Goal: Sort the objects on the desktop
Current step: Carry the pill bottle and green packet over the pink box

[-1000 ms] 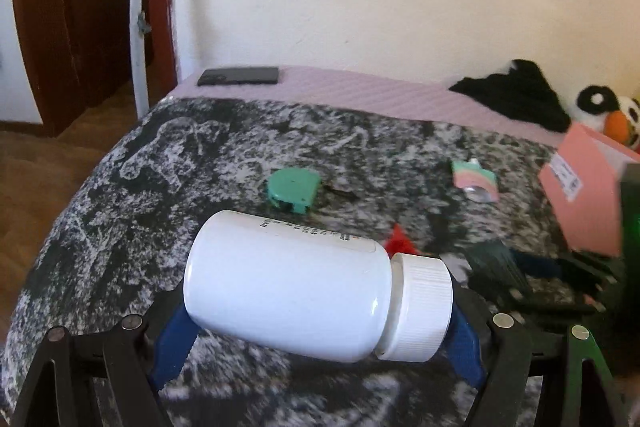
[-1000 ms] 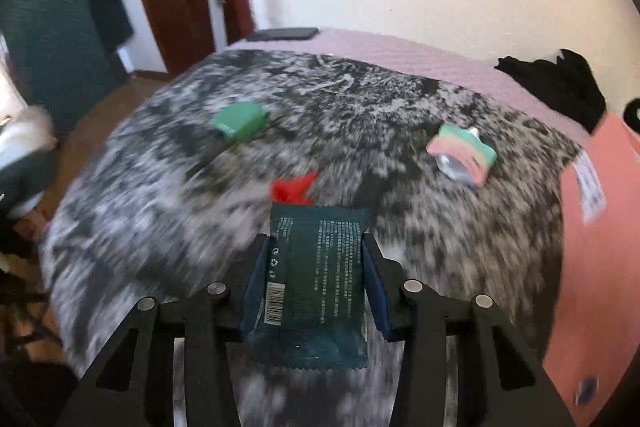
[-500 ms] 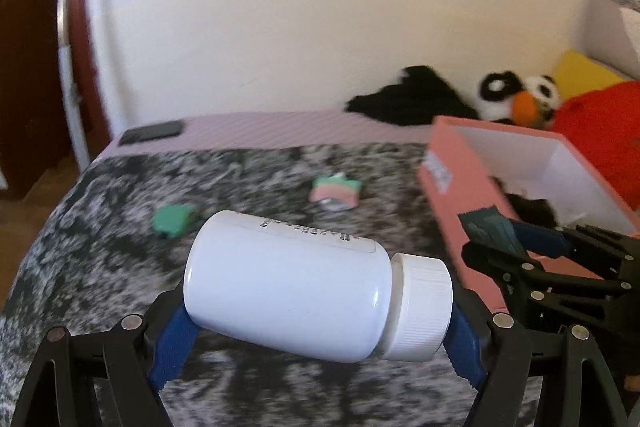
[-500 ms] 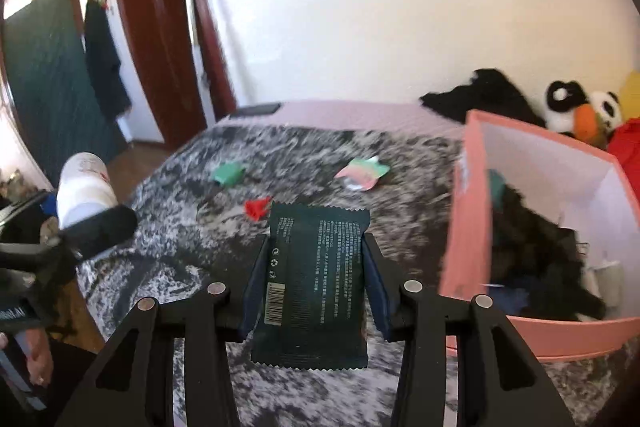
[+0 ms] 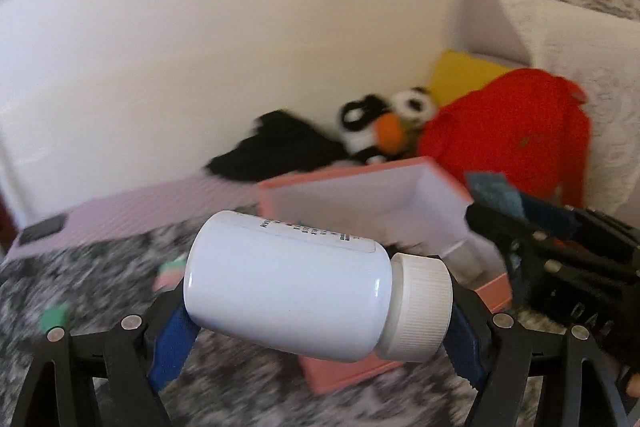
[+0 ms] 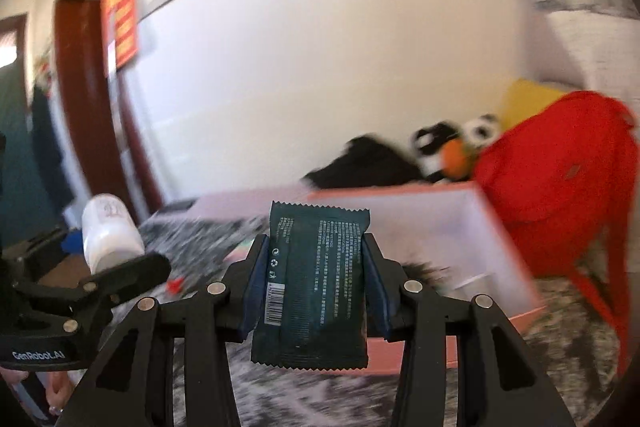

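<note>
One bottle [image 5: 288, 287], one packet [image 6: 316, 287], one box [image 5: 360, 187]

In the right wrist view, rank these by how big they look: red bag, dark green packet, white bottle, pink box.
1. pink box and red bag: too alike to separate
2. dark green packet, enlarged by nearness to the camera
3. white bottle

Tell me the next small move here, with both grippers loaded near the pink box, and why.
Probably carry both loads on over the pink box before releasing. The left gripper is shut on the white bottle, the right gripper on the dark green packet, and both sit in front of the box's near wall, not yet clearly above its opening.
</note>
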